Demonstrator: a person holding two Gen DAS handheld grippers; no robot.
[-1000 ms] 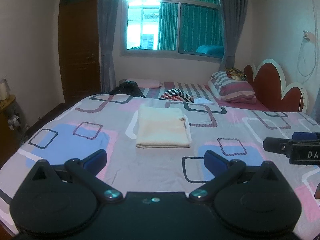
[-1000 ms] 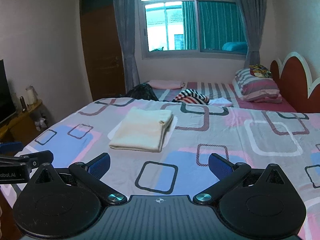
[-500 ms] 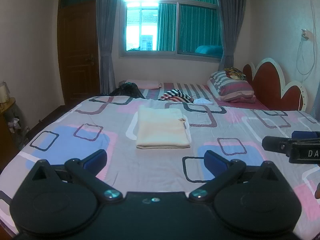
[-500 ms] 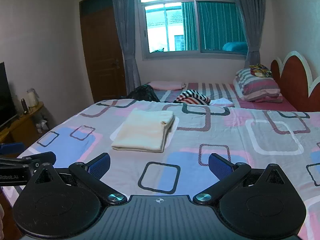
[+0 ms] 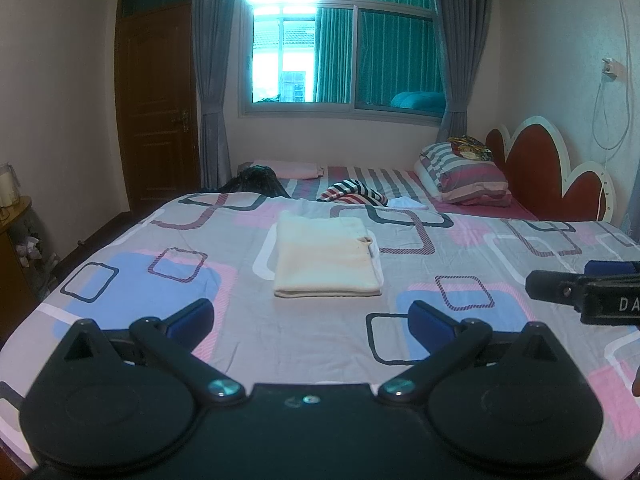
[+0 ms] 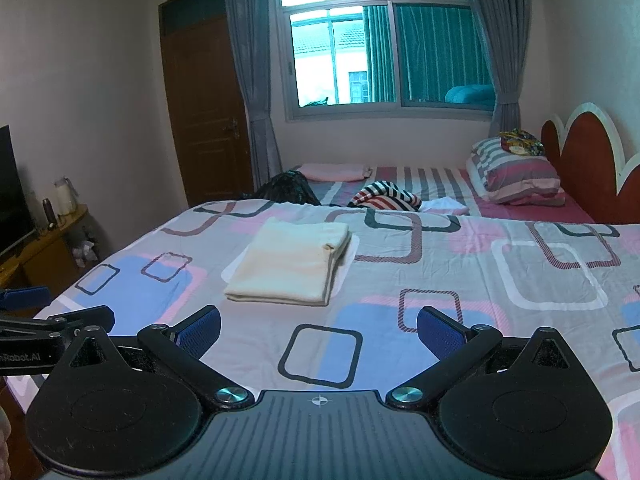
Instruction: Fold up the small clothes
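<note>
On the bed (image 5: 460,264), mid-sheet, lies a cream cloth (image 5: 326,258), folded into a neat rectangle, layered edges showing at the near and right sides. Looks soft, light and limp, probably cotton knit or thin towelling; likely to sag and slide open if lifted by a single layer. Best taken by pinching all layers together at a near corner or along the thick folded edge, one gripper per corner. Seems already folded, so perhaps only a last fold or a move remains.

Left gripper (image 5: 310,322) hovers above the near sheet, fingers spread wide, holding nothing, well short of the cloth. Right gripper (image 6: 318,328) likewise spread and empty, cloth ahead and to its left (image 6: 290,266).

Sheet smooth, grey with pink, blue and outlined squares. Farther back, a striped garment (image 5: 352,194) crumpled, a dark bundle (image 5: 256,180), a striped pillow (image 5: 464,174) by the scalloped red headboard (image 5: 532,168).
</note>
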